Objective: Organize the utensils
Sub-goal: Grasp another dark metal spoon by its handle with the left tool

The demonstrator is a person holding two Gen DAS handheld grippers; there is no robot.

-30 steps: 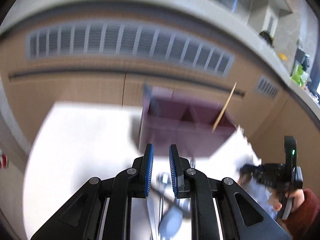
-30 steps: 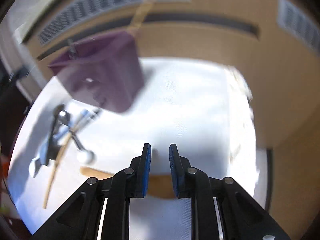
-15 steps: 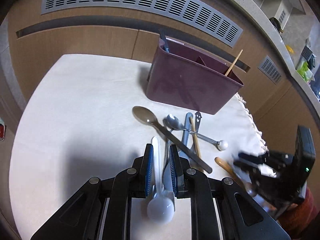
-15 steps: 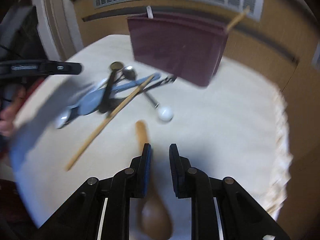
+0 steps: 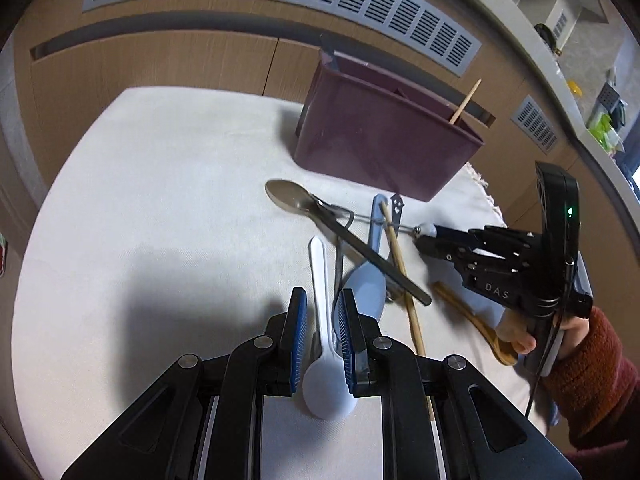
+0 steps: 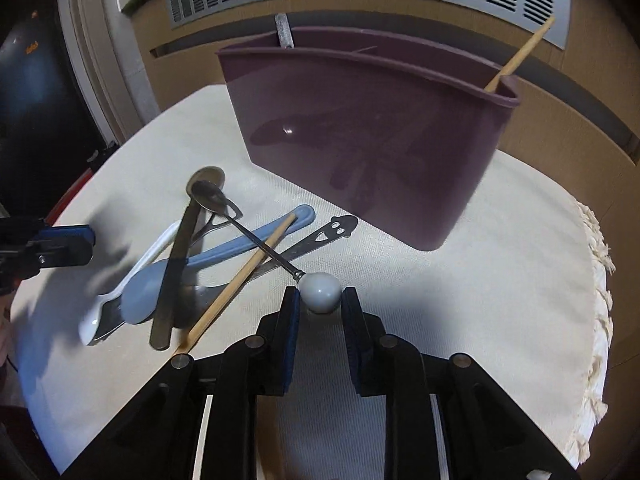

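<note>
Left gripper (image 5: 322, 334) straddling white spoon (image 5: 325, 360), fingers apart, not yet clamped. Right gripper (image 6: 319, 306) open around ball handle (image 6: 320, 292), lined up for pick. Bin (image 6: 372, 132) waiting behind pile.

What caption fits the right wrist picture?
Right gripper straddles the ball-ended spoon before the purple caddy.

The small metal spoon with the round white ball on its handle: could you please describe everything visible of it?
The ball-handled spoon has a small shiny metal bowl, a thin wire-like stem and a pale ball end. It lies flat on the cloth, its bowl over the dark-handled spoon and its stem over the chopstick. The ball sits between the open fingers of the right gripper.
</note>
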